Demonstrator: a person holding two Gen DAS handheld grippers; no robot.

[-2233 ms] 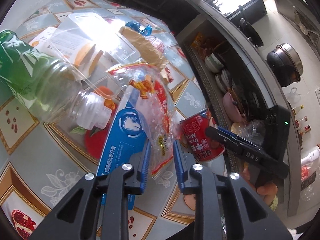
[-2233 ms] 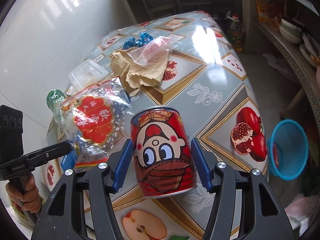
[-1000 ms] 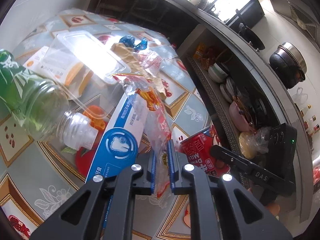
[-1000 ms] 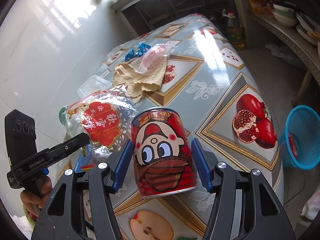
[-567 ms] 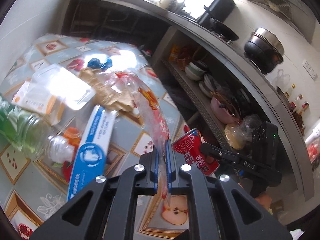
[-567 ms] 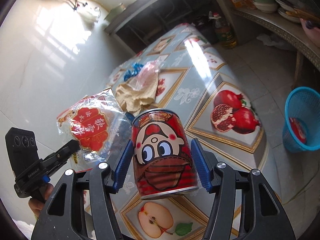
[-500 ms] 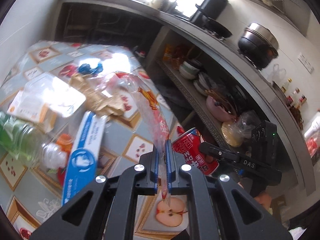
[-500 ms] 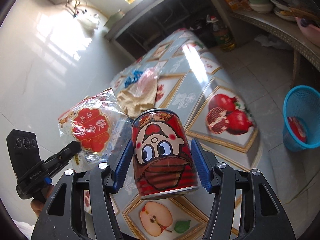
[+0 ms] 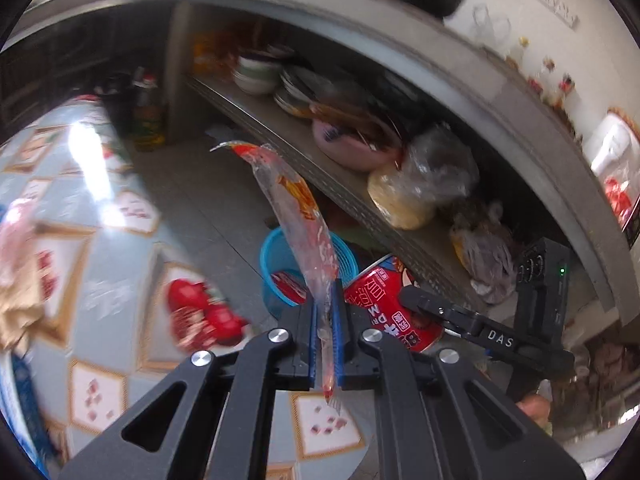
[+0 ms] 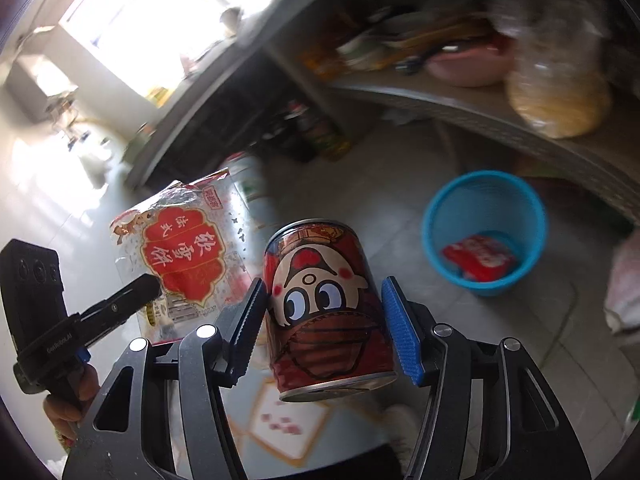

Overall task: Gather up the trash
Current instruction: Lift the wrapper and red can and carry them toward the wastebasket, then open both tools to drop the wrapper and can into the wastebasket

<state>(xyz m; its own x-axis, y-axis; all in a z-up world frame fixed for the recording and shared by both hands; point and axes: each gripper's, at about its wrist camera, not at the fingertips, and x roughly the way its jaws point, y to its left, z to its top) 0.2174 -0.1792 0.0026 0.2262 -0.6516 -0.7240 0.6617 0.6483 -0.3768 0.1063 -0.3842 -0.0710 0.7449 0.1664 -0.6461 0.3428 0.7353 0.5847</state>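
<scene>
My left gripper [image 9: 326, 308] is shut on a clear snack bag with a red label [image 9: 296, 216], held in the air edge-on; the bag's face shows in the right wrist view [image 10: 180, 256]. My right gripper [image 10: 324, 312] is shut on a red cartoon-face can [image 10: 326, 308], also seen in the left wrist view [image 9: 390, 308]. A blue trash basket [image 10: 486, 216] stands on the floor ahead and below, with a red wrapper [image 10: 478, 258] inside; it also shows in the left wrist view [image 9: 276, 256], partly hidden by the bag.
The fruit-patterned table [image 9: 100, 248] lies to the left and below, with crumpled paper [image 9: 16, 304] on it. A long shelf [image 9: 360, 192] with bowls and bagged food runs along the right, close above the basket. Tiled floor [image 10: 380, 192] surrounds the basket.
Both grippers have swung right, away from the table's trash pile, with the bag and the can still held. The blue basket now sits ahead of both.
</scene>
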